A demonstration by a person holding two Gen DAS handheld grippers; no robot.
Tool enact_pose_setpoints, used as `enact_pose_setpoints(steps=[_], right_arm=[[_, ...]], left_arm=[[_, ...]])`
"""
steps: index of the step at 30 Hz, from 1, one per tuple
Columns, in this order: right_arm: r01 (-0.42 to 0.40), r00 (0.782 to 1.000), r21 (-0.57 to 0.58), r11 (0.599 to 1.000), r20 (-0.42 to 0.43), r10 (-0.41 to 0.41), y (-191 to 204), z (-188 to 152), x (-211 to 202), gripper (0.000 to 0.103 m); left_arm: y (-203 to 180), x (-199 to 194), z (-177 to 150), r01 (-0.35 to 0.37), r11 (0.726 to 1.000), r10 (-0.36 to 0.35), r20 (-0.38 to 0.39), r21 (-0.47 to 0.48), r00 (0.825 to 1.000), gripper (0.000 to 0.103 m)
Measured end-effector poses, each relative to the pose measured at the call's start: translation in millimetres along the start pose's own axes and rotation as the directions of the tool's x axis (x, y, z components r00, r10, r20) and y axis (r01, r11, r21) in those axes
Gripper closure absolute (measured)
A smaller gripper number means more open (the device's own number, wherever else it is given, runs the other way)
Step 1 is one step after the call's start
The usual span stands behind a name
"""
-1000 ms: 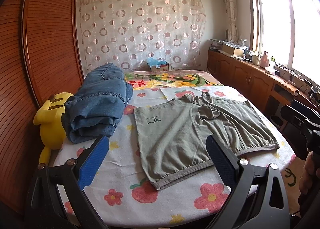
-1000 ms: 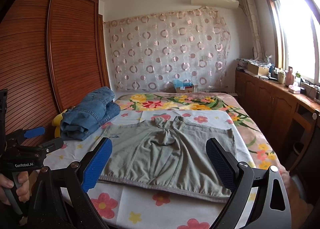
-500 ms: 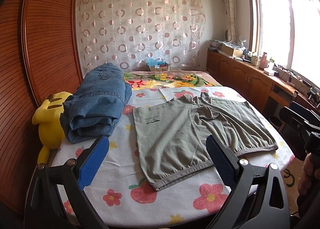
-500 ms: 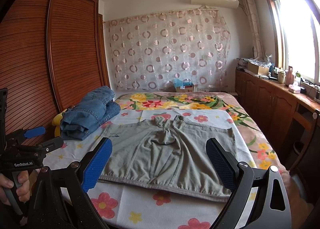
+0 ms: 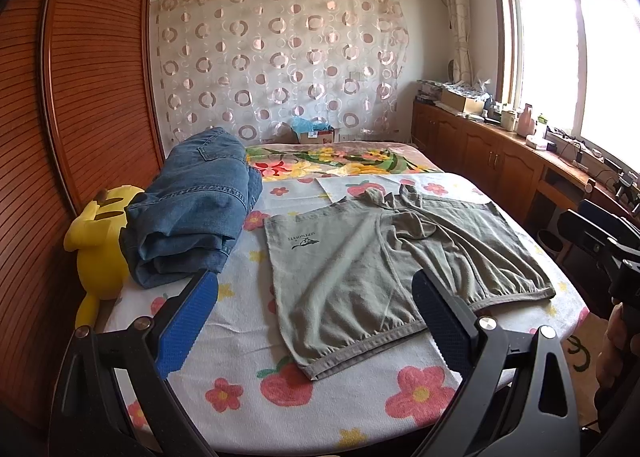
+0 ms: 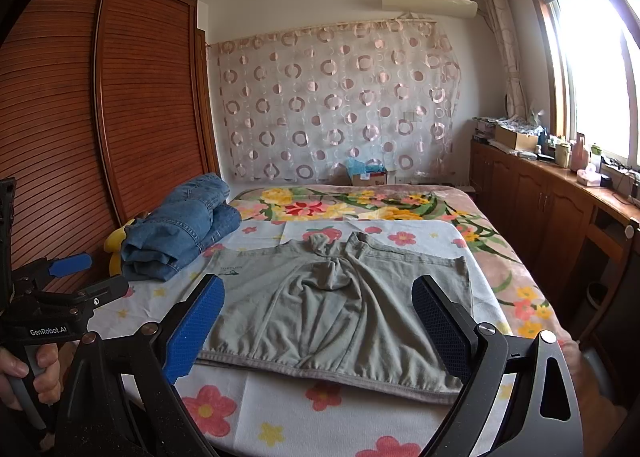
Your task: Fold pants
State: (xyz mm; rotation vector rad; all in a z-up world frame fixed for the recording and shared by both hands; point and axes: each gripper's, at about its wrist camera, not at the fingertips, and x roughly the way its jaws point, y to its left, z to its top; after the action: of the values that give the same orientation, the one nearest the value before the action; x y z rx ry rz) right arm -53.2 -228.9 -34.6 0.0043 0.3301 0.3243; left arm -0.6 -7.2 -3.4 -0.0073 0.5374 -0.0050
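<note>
The grey-green shorts (image 5: 384,269) lie spread out on the floral bed sheet (image 5: 248,337), near the foot of the bed, with the elastic waistband (image 6: 320,367) turned toward the two grippers and the leg openings pointing to the far side. A small dark logo (image 5: 303,240) shows on the leg at the left. The cloth is mostly flat, but in the middle, around the crotch, it is bunched into several wrinkles (image 6: 328,273). No part of the shorts is laid over another part, so I judge that the folding has not begun: the garment is only laid out.

The left gripper (image 5: 314,313) hovers above the near edge of the bed with its blue pads (image 5: 188,315) wide apart and nothing between them. The right gripper (image 6: 316,317) hangs in the same way over the waistband, jaws spread, holding nothing. Neither one touches the fabric. In the right wrist view I also see the left gripper from the side, held by the person's hand (image 6: 30,373) well off to the left of the shorts.

To the left of the shorts, a pair of blue jeans (image 5: 192,205) rests in a thick bundle, already folded as it seems, partly against a yellow plush toy (image 5: 94,241) next to the wooden wardrobe (image 5: 80,97).

What remains, in my judgement, is everything: to smooth the middle, to bring one leg over the other, and then to fold the length.
</note>
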Motion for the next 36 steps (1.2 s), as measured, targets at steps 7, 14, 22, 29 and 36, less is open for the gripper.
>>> enact_pose_setpoints(steps=[7, 14, 22, 29, 36], right_arm=[[0.0, 1.0, 0.0, 1.0, 0.001, 0.0, 0, 0, -1, 0.008], [0.0, 1.0, 0.001, 1.0, 0.001, 0.0, 0, 0, 0, 0.008], [0.001, 1.0, 0.003, 1.0, 0.001, -0.001, 0, 0, 0, 0.008], [0.0, 1.0, 0.005, 1.0, 0.003, 0.0, 0, -1, 1, 0.008], [0.002, 1.0, 0.01, 1.0, -0.003, -0.002, -3, -1, 3, 0.008]], left_arm=[[-1, -1, 1, -0.001, 1.0, 0.001, 0.003, 0.002, 1.0, 0.005], [-2, -1, 2, 0.002, 1.0, -0.002, 0.001, 0.002, 1.0, 0.005], [-1, -2, 1, 0.005, 1.0, -0.005, 0.003, 0.0, 1.0, 0.005], [-8, -2, 3, 0.009, 1.0, -0.009, 0.0, 0.007, 1.0, 0.005], [-11, 10, -2, 0.018, 1.0, -0.018, -0.022, 0.024, 1.0, 0.005]])
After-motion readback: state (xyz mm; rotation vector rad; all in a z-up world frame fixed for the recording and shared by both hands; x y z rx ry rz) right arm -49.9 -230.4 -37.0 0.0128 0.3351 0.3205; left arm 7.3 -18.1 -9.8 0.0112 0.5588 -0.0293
